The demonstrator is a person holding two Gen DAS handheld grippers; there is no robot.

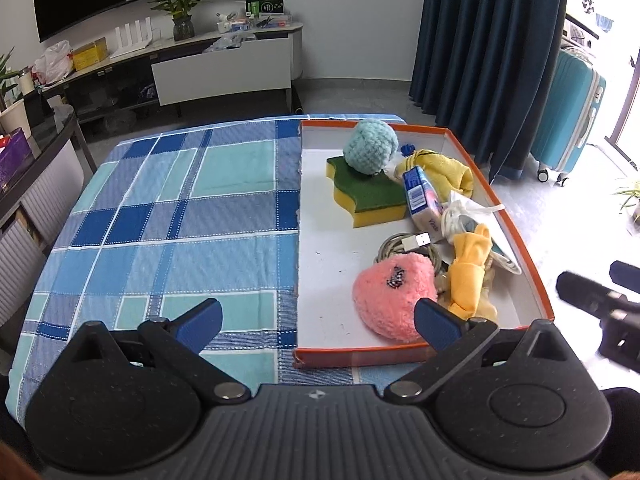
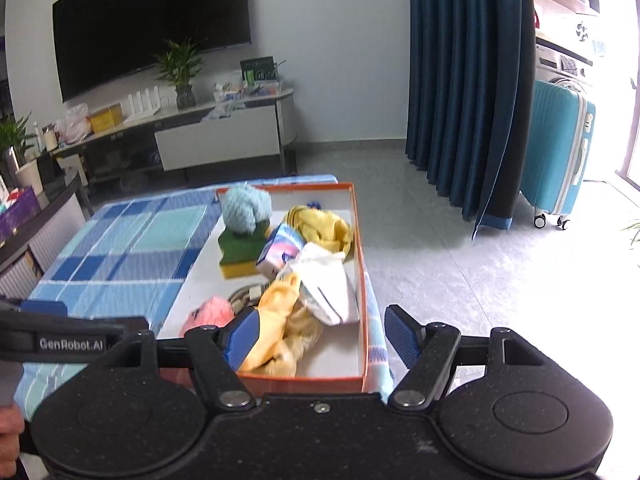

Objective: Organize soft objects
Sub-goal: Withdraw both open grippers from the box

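An orange-rimmed box (image 1: 520, 236) (image 2: 362, 280) sits on the right side of the blue plaid tablecloth (image 1: 168, 216) (image 2: 120, 248). In it lie a pink plush (image 1: 394, 296) (image 2: 210, 314), a teal knitted ball (image 1: 370, 147) (image 2: 245, 208) on a green-and-yellow sponge (image 1: 366, 196) (image 2: 238, 252), a tissue pack (image 1: 422, 200) (image 2: 280, 254), yellow cloths (image 1: 470, 272) (image 2: 276, 320), a white bag (image 2: 324, 284) and a cable (image 1: 404, 244). My left gripper (image 1: 318, 324) hangs open over the box's near-left corner, holding nothing. My right gripper (image 2: 322, 338) is open above the near-right corner, empty.
A TV console (image 1: 180, 64) with a plant and clutter stands beyond the table. Dark blue curtains (image 1: 488, 52) and a teal suitcase (image 1: 568, 112) are at the right. A dark side table (image 1: 24, 168) borders the left. The tablecloth left of the box holds no objects.
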